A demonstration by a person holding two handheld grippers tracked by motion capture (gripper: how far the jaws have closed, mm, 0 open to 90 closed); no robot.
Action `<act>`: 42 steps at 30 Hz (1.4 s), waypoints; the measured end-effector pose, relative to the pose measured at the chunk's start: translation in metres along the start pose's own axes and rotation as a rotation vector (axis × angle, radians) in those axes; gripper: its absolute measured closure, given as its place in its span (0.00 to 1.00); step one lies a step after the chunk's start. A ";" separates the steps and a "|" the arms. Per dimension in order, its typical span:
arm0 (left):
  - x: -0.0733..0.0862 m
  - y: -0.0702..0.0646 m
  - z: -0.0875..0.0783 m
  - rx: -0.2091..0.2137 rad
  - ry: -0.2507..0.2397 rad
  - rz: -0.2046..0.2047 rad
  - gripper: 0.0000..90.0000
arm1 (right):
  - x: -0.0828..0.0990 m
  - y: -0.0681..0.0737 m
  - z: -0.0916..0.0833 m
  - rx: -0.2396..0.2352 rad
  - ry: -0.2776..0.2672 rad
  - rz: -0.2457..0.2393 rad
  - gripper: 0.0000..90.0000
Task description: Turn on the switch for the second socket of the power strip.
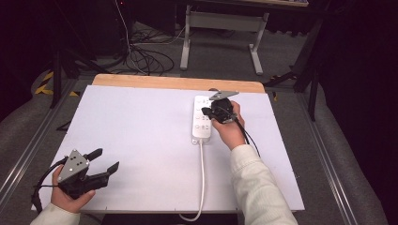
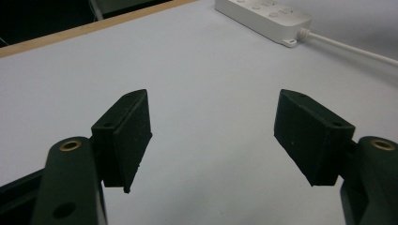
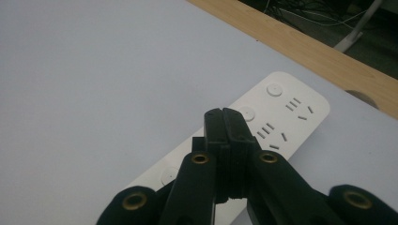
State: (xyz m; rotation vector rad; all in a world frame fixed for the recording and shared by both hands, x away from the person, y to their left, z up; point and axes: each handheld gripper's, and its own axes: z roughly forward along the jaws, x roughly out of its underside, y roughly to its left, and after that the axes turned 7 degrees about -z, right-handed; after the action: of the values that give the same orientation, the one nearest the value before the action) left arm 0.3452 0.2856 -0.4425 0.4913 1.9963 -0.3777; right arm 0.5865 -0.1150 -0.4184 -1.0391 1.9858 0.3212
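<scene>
A white power strip point(image 1: 202, 119) lies on the white table top, toward the back and right of centre, its cord point(image 1: 203, 178) running to the front edge. My right gripper point(image 1: 207, 111) is over the strip's middle, jaws pressed together with nothing between them; in the right gripper view its tip point(image 3: 223, 113) hovers above the strip point(image 3: 286, 117) beside a round switch button point(image 3: 247, 113). My left gripper point(image 1: 107, 160) rests at the front left corner with jaws wide apart and empty. In the left gripper view, the strip point(image 2: 263, 14) lies far ahead.
The table point(image 1: 141, 136) has a wooden strip point(image 1: 178, 83) along its far edge. Beyond it are floor cables point(image 1: 145, 58) and a white desk frame point(image 1: 220, 33). Dark stands flank the table on both sides.
</scene>
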 end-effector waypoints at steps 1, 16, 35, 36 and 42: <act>0.000 0.000 0.000 -0.001 0.000 0.001 0.31 | 0.001 0.000 0.002 -0.001 0.004 0.000 1.00; 0.000 0.000 0.001 0.002 0.004 0.006 0.31 | 0.010 0.003 0.032 0.005 0.012 0.049 1.00; 0.000 0.000 0.000 0.004 0.004 0.008 0.31 | 0.013 0.007 0.048 0.029 0.041 0.057 1.00; 0.000 0.000 0.001 0.004 0.004 0.008 0.31 | 0.013 0.007 0.048 0.029 0.041 0.057 1.00; 0.000 0.000 0.001 0.004 0.007 0.010 0.31 | 0.014 0.007 0.048 0.028 0.041 0.059 1.00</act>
State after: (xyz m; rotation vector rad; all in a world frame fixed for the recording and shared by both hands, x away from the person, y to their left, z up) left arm 0.3454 0.2851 -0.4429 0.5049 1.9998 -0.3741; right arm 0.6042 -0.0917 -0.4592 -0.9774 2.0547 0.3057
